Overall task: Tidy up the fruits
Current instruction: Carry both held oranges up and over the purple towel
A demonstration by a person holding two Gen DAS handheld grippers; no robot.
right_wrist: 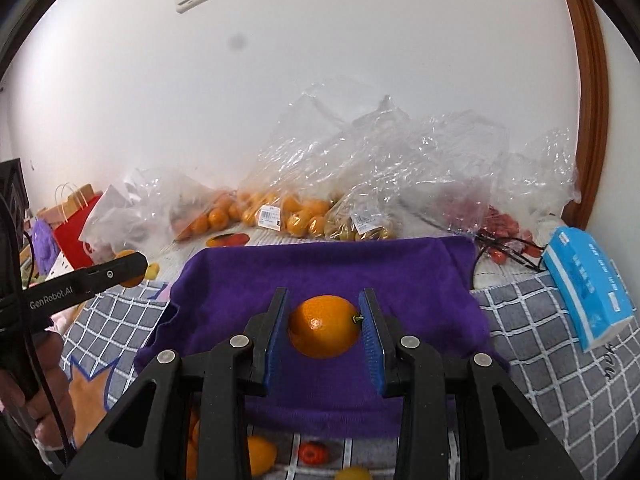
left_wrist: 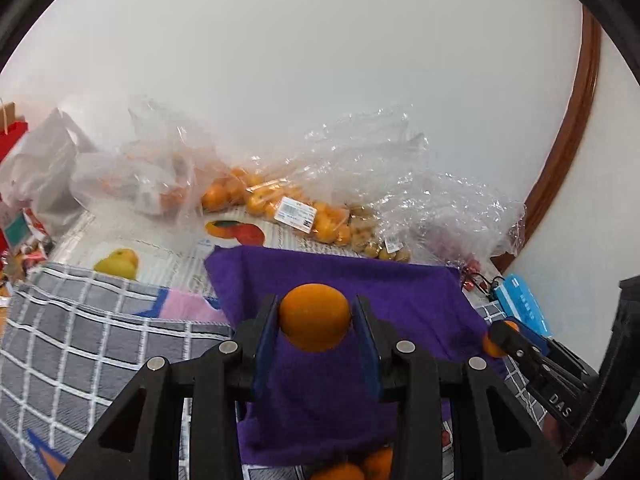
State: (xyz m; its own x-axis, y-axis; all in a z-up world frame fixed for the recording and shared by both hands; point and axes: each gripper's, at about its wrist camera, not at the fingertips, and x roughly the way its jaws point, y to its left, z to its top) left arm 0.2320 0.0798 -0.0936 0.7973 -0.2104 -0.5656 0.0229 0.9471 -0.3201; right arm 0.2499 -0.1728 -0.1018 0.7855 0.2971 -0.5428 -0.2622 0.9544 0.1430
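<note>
The left gripper (left_wrist: pixel 315 316) points forward and somewhat downward, its two black fingers with blue pads (left_wrist: pixel 267 340) closed on the sides of a round orange fruit (left_wrist: pixel 315 317) held near the fingertips. The right gripper (right_wrist: pixel 323 326) sits in the same forward, downward-tilted pose, its blue pads (right_wrist: pixel 275 334) pressed against a second orange fruit (right_wrist: pixel 324 326), the stem end touching the right pad. The two grippers are side by side: each shows at the edge of the other's view, fingertips level with one another. At the near left of the right wrist view, a hand (right_wrist: pixel 48 392) grips the left gripper's handle.
</note>
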